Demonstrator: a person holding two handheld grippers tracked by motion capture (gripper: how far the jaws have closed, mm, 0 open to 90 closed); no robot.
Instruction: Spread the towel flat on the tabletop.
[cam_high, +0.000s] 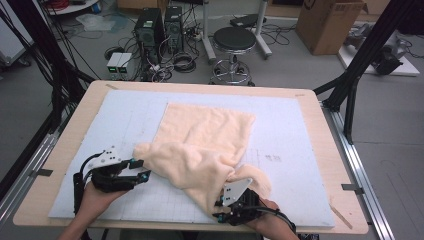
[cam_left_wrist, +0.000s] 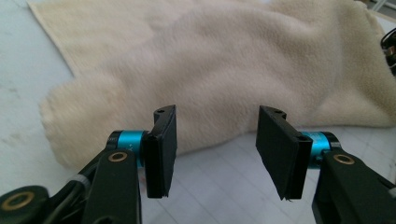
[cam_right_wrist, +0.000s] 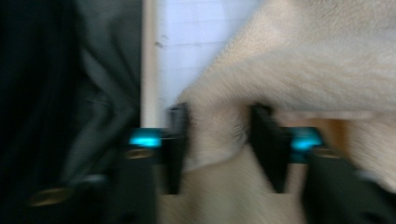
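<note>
Left tongs (cam_high: 141, 169) stand open just beside the cream towel's (cam_high: 200, 145) near-left corner, gripping nothing. Right tongs (cam_high: 220, 210) pinch a fold at its near-right edge. That towel lies rumpled mid-surface (cam_high: 290, 130).

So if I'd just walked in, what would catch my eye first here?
Probably the fluffy cream towel, half folded over itself in the middle of the pale gridded mat on the table. Next, the two black tools at its near corners: the left hand-held gripper with open jaws just short of the towel's edge, and the right hand-held gripper with a fold of towel between its jaws.
</note>
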